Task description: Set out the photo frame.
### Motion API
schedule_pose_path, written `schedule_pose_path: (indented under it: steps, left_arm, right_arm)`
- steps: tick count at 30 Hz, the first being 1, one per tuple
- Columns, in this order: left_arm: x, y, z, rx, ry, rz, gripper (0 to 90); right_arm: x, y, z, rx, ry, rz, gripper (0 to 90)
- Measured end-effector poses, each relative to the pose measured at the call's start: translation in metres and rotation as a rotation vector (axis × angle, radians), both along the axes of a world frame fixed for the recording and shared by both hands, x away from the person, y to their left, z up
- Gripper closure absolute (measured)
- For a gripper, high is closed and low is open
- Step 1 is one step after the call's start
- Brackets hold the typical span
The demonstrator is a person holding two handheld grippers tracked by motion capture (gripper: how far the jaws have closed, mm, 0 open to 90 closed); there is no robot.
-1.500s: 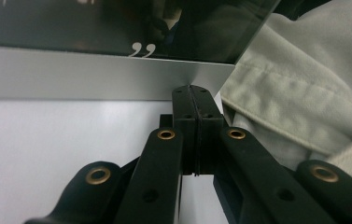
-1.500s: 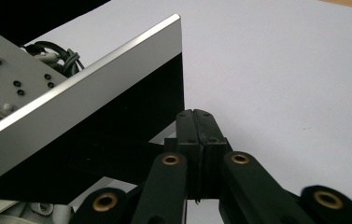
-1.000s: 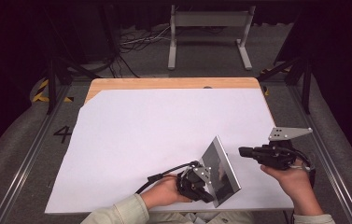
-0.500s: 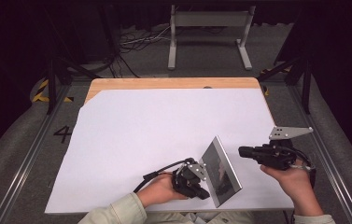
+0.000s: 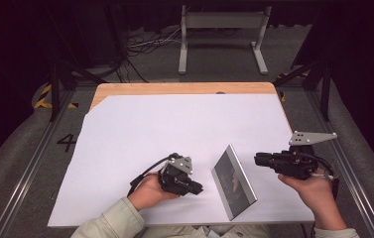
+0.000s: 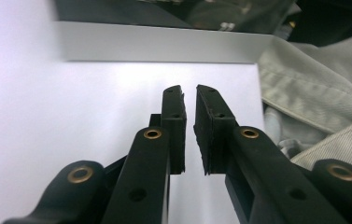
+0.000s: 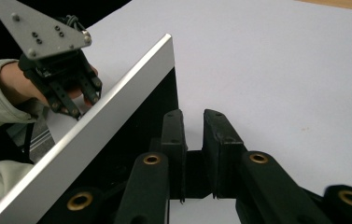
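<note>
Flat on the white sheet (image 5: 140,129) between left gripper (image 5: 197,189) and right gripper (image 5: 258,159), a silver-edged dark panel (image 5: 233,181), released, both jaw pairs just opened slightly, nothing between, likely withdrawing.

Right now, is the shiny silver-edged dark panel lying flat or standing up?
Standing up, tilted. The silver-edged dark rectangular panel rests on one long edge on the white sheet, and no hand-held gripper touches it.

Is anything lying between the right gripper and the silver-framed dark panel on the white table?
Nothing visible is. In the high view, bare white table surface separates the right gripper from the flat, silver-framed dark panel. Its jaws, just opened a little, hold nothing. The left gripper sits on the panel's far side.
</note>
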State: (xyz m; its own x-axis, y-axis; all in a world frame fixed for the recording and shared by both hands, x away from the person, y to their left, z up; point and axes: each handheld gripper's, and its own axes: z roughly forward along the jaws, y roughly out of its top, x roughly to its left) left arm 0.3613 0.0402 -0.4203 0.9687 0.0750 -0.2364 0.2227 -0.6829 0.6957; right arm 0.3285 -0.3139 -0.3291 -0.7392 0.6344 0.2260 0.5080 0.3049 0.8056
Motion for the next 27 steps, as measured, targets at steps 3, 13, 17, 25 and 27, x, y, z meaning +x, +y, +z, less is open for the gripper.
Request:
schedule_pose_path:
  steps: [3, 13, 17, 25, 27]
  left_arm:
    - [0.006, 0.022, 0.005, -0.027, -0.011, 0.067, 80.1]
    - [0.015, 0.061, 0.009, -0.074, -0.024, 0.185, 76.9]
    - [0.02, 0.071, 0.009, -0.096, -0.021, 0.23, 74.0]
    - [0.026, 0.078, 0.009, -0.123, -0.004, 0.302, 63.5]
    - [0.027, 0.082, 0.009, -0.132, -0.001, 0.324, 62.7]
  right_arm:
    - [0.0, 0.0, 0.003, 0.005, 0.008, 0.001, 75.4]
    - [0.003, 0.007, 0.014, -0.007, 0.037, -0.001, 70.0]
    - [0.003, 0.011, 0.021, -0.012, 0.053, 0.001, 67.4]
    - [0.004, 0.014, 0.036, -0.03, 0.095, -0.019, 62.2]
    - [0.004, 0.014, 0.04, -0.037, 0.114, -0.028, 60.7]
